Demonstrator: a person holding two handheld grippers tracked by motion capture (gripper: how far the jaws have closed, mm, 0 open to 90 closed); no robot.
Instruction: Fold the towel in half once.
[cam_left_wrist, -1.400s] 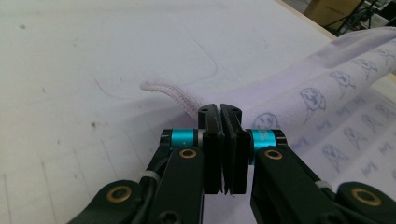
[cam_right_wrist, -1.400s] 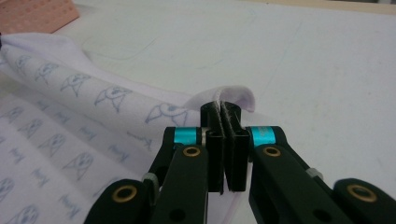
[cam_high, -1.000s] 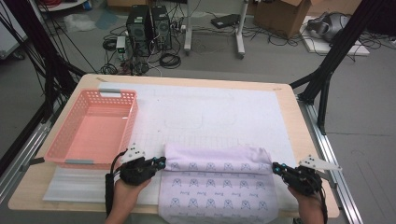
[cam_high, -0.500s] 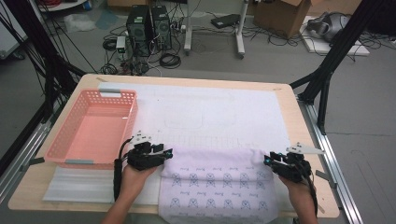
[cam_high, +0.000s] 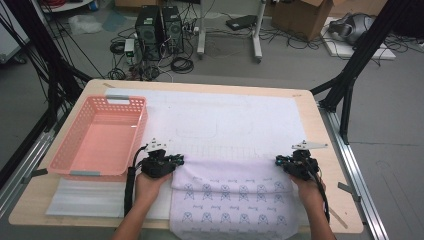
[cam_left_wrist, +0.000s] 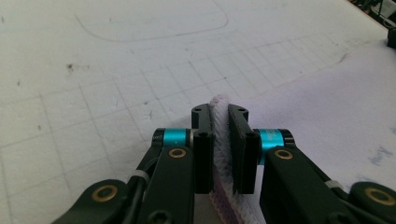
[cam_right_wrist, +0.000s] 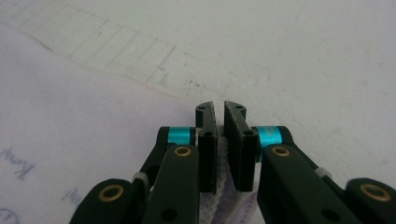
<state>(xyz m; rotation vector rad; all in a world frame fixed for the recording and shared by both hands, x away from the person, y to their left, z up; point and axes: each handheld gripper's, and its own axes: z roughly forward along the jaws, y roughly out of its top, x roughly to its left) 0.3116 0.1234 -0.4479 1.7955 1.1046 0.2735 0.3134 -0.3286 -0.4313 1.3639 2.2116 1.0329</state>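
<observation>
Even, soft overhead light, faint shadows, no glare; both gripper views blur toward twelve o'clock, high view soft.

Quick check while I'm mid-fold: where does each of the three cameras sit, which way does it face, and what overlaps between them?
High view: fixed above the person's side, facing forward and down on the table; both forearms, left gripper and right gripper show.
Left gripper view: rides that gripper, facing along its fingers, which pinch the towel.
Right gripper view: rides that gripper, facing along its fingers, clamped on the towel's other corner.
Shared: towel and white gridded mat in all three.
</observation>
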